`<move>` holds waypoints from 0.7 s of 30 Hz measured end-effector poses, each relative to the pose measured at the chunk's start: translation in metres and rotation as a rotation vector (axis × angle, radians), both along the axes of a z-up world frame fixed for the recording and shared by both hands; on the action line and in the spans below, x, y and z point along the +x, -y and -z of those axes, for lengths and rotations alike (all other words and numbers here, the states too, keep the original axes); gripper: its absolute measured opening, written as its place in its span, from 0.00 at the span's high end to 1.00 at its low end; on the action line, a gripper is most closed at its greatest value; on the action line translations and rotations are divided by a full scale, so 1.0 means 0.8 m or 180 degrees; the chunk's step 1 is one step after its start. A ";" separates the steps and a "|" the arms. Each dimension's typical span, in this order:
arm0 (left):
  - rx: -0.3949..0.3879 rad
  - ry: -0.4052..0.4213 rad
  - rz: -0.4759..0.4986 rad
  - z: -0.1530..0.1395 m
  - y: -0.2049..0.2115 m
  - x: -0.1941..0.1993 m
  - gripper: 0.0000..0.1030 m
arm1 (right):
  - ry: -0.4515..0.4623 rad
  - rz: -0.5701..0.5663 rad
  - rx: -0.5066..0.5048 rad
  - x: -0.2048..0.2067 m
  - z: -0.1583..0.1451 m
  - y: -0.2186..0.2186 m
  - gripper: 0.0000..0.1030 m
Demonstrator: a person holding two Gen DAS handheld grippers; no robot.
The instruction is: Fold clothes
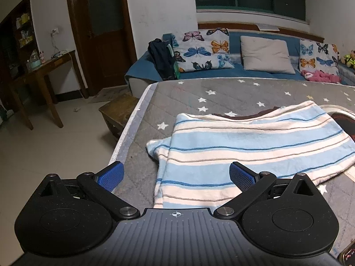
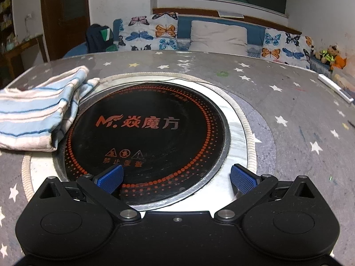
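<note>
A folded blue-and-cream striped garment (image 1: pixel 250 146) lies on the grey star-patterned table cover (image 1: pixel 199 90), with a dark brown cloth edge (image 1: pixel 250 115) peeking from under its far side. My left gripper (image 1: pixel 176 176) hovers open over the garment's near left corner, nothing between its blue pads. In the right wrist view the same garment (image 2: pixel 37 113) lies at the left, its right edge overlapping the black round cooktop (image 2: pixel 146 130) set in the table. My right gripper (image 2: pixel 176 178) is open above the cooktop's near rim, holding nothing.
The table's left edge (image 1: pixel 128 130) drops to a tiled floor with a low wooden stool (image 1: pixel 119 110). Behind are a blue sofa (image 1: pixel 244 71) with butterfly pillows and a dark bag (image 1: pixel 162 57), a wooden side table (image 1: pixel 42 71) and a door. A white strip (image 2: pixel 335 88) lies at the table's right edge.
</note>
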State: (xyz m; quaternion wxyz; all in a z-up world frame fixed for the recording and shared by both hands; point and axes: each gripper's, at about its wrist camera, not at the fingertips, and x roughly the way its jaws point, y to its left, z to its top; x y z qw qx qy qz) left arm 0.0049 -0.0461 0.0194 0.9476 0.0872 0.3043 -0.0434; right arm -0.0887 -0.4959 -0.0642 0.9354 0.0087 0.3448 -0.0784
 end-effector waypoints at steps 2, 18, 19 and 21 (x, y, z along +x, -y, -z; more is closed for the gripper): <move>0.0013 0.0015 -0.0003 -0.001 0.001 -0.001 0.01 | 0.0014 -0.0022 0.0016 0.001 -0.005 -0.005 0.00; 0.0099 0.0122 -0.0017 -0.010 0.006 -0.007 0.01 | 0.0072 -0.0075 -0.0069 0.011 -0.046 -0.050 0.00; 0.0101 0.0126 -0.0016 -0.011 0.006 -0.008 0.01 | 0.0080 -0.0078 -0.0067 0.011 -0.047 -0.051 0.00; 0.0103 0.0134 -0.0015 -0.011 0.006 -0.009 0.01 | 0.0100 -0.0106 -0.0065 0.010 -0.050 -0.056 0.00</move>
